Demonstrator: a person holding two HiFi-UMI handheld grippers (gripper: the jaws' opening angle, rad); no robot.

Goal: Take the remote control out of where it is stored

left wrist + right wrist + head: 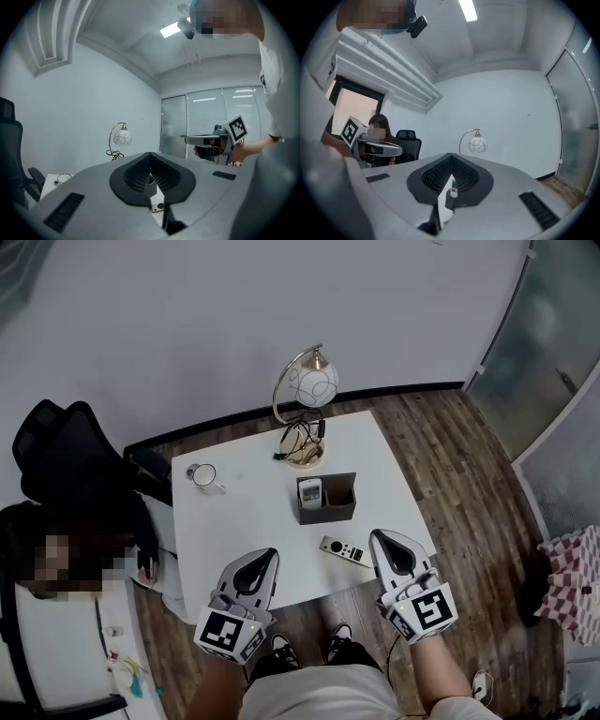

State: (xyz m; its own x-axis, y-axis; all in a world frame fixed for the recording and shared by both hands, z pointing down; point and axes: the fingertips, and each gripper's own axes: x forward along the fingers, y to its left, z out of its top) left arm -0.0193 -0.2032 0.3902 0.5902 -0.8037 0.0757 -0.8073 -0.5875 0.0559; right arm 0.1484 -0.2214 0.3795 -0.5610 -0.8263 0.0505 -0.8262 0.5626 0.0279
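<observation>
A slim grey remote control (345, 550) lies flat on the white table (244, 521), just in front of a dark two-compartment holder (327, 513). A white remote (309, 491) stands in the holder's left compartment; the right one looks empty. My right gripper (379, 536) hovers level at the table's near edge, just right of the grey remote, shut and holding nothing. My left gripper (269, 554) is also shut and empty, over the near edge to the remote's left. Through the slit under the left gripper's jaws, part of the grey remote (157, 205) shows.
A globe lamp (312, 385) with a tangled cord stands at the table's far side, and a mug (203, 476) at the far left. A black office chair (56, 451) and a seated person (84, 540) are to the left. Wooden floor lies to the right.
</observation>
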